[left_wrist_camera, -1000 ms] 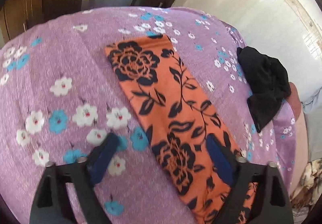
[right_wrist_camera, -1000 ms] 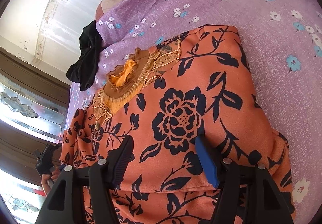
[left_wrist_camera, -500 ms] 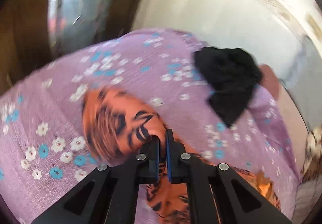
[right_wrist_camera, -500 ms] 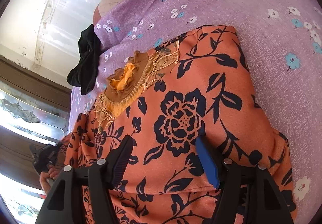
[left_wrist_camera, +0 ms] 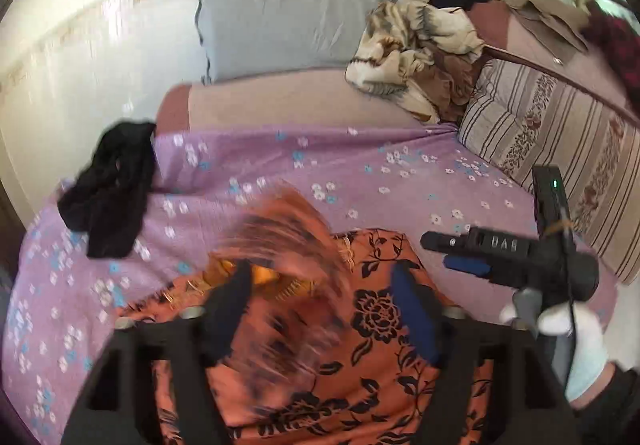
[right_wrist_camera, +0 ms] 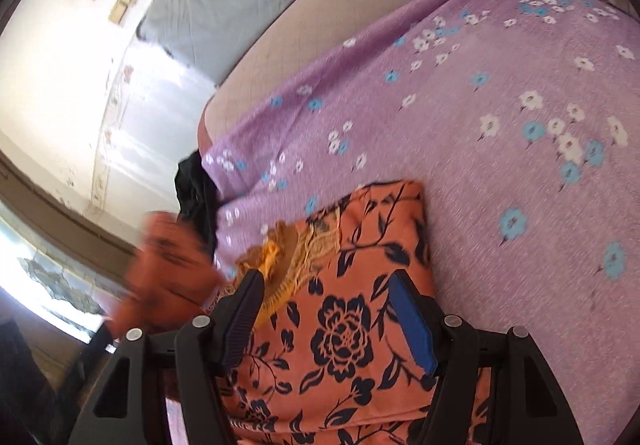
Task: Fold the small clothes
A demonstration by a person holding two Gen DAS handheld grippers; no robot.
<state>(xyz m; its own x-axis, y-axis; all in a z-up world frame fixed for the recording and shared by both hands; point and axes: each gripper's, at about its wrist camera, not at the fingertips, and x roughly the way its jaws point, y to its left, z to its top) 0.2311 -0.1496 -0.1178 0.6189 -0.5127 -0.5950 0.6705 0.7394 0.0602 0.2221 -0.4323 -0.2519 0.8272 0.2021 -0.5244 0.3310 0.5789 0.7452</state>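
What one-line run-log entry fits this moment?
left gripper: open | right gripper: open, over orange floral garment | garment flap mid-air, blurred | purple sheet

I see a purple flowered bedsheet [left_wrist_camera: 360, 165] on the bed, a grey pillow [left_wrist_camera: 280, 13] against the wall, a rumpled cream-and-brown blanket [left_wrist_camera: 412, 45] just beside a striped cushion [left_wrist_camera: 552, 149], and a black garment [left_wrist_camera: 112, 189] near the sheet's edge.

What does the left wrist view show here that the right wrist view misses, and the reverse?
Only the left wrist view shows the right gripper from outside, the gloved hand holding it, and the brown shirt. Only the right wrist view shows the window. Both share the orange dress, black cloth, purple sheet and grey pillow.
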